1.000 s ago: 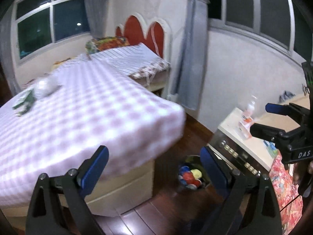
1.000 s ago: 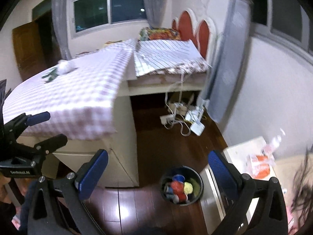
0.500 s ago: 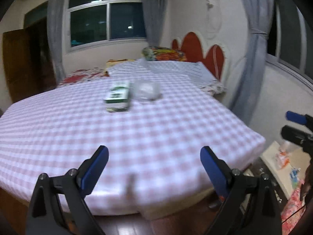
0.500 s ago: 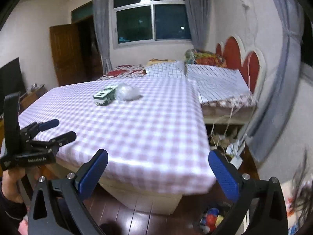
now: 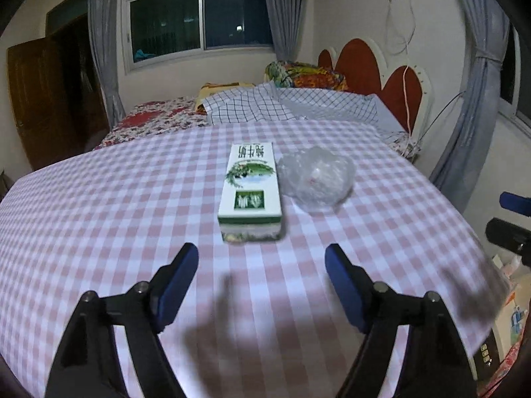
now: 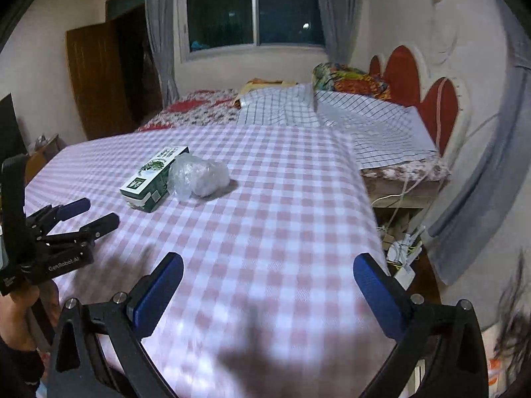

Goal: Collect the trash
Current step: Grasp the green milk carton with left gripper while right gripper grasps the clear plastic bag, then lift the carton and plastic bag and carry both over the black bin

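The left hand-held gripper [image 5: 262, 262] hovers low in the frame, fingers apart and empty, just short of a green-and-white carton [image 5: 250, 187] at centre. A crumpled plastic bag [image 5: 317, 179] touches its right side on the checked bed [image 5: 99, 215]. The right hand-held gripper [image 6: 268, 277], also spread, holds nothing.

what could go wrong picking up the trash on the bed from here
1. The carton and crumpled plastic bag lie touching, so the open left gripper closing on the carton may shove or snag the bag.
2. The bag looks thin and slippery; it may slip from the pads.
3. The checked cover is soft, so a low grasp may pinch fabric.
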The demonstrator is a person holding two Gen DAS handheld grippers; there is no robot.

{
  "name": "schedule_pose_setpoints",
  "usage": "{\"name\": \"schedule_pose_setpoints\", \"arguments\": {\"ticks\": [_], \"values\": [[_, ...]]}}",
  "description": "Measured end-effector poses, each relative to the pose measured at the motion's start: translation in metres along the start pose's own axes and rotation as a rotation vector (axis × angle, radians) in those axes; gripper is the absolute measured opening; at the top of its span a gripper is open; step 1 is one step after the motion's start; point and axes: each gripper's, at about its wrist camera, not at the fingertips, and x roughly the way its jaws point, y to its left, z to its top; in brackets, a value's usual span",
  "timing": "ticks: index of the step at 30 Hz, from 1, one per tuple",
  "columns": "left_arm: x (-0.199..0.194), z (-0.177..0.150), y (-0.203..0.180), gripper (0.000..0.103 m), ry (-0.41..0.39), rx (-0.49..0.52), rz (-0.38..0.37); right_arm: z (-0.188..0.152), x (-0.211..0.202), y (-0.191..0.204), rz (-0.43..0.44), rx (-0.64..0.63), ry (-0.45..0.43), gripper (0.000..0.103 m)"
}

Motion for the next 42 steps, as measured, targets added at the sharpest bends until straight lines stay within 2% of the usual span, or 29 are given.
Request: {"name": "schedule_pose_setpoints", "arguments": {"ticks": [2, 8, 9, 10, 13, 16, 26, 31, 32, 33, 34, 42], "values": [[0.014, 0.008, 0.002, 0.079, 0.022, -0.003, -0.001, 0.009, 0.015, 0.004, 0.005, -0.007, 0.015, 0.103], [0.051, 0.026, 0.005, 0.067, 0.1, 0.021, 0.013, 0.028, 0.051, 0.004, 0.008, -0.015, 0.049, 0.103], [0.056, 0.029, 0.005, 0.057, 0.11, 0.022, 0.008, 0.029, 0.057, 0.004, 0.01, -0.014, 0.054, 0.103], [0.06, 0.032, 0.007, 0.056, 0.112, 0.019, 0.0, 0.031, 0.062, 0.005, 0.011, -0.017, 0.059, 0.103], [0.066, 0.04, 0.016, 0.055, 0.123, 0.005, 0.0, 0.036, 0.075, 0.011, 0.02, -0.025, 0.07, 0.103], [0.064, 0.042, 0.03, 0.055, 0.123, -0.008, 0.03, 0.044, 0.085, 0.027, 0.048, -0.054, 0.076, 0.103], [0.036, 0.02, 0.082, 0.055, 0.106, -0.046, 0.074, 0.062, 0.127, 0.074, 0.105, -0.145, 0.121, 0.103], [0.037, 0.022, 0.086, 0.055, 0.101, -0.041, 0.076, 0.074, 0.155, 0.092, 0.105, -0.188, 0.165, 0.103], [0.038, 0.023, 0.085, 0.055, 0.101, -0.039, 0.073, 0.075, 0.16, 0.095, 0.099, -0.196, 0.176, 0.101], [0.036, 0.023, 0.084, 0.055, 0.1, -0.035, 0.073, 0.075, 0.163, 0.098, 0.102, -0.2, 0.185, 0.074], [0.038, 0.025, 0.082, 0.055, 0.099, -0.033, 0.072, 0.076, 0.165, 0.099, 0.108, -0.2, 0.198, 0.052], [0.028, 0.023, 0.06, 0.055, 0.074, -0.012, 0.056, 0.061, 0.124, 0.081, 0.115, -0.167, 0.124, 0.052]]}}
